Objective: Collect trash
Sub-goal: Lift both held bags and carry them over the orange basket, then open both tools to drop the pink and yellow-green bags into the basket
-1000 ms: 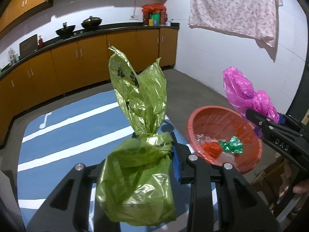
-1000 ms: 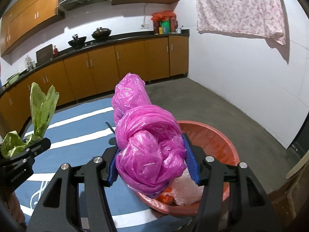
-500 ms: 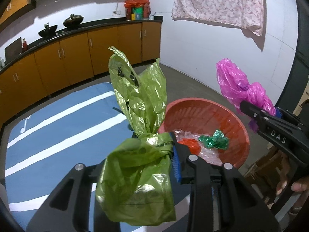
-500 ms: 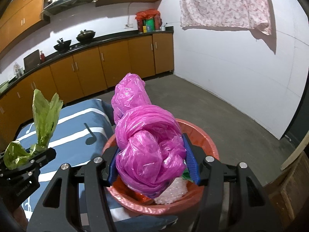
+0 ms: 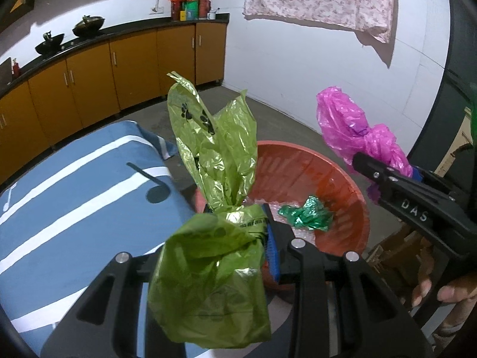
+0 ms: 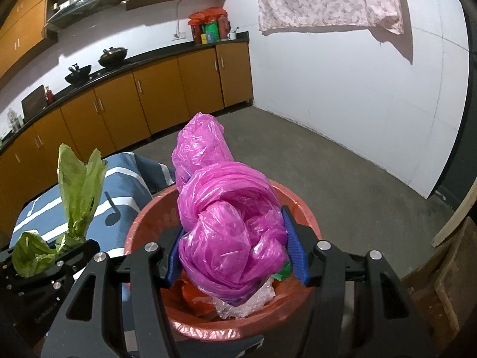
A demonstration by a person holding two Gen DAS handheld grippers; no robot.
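My left gripper [image 5: 235,238] is shut on a knotted green bag [image 5: 214,214] printed with paw marks, held at the left rim of a red plastic basin [image 5: 345,185]. In the right wrist view my right gripper [image 6: 235,253] is shut on a knotted pink bag [image 6: 229,217], which hangs over the red basin [image 6: 301,208]. Inside the basin lie a crumpled green wrapper [image 5: 307,213], clear bubble plastic [image 6: 238,304] and something red. Each gripper shows in the other's view: the pink bag [image 5: 357,131] at the right, the green bag [image 6: 74,191] at the left.
A blue cloth with white stripes and note shapes [image 5: 74,197] covers the surface left of the basin. Orange kitchen cabinets [image 6: 167,89] line the far wall under a black counter. Grey concrete floor [image 6: 342,173] stretches right. Cardboard and wood [image 6: 447,265] stand at the right edge.
Both grippers, still shut on their bags, have come closer to the red basin and sunk a little. The basin now fills the space under the pink bag.
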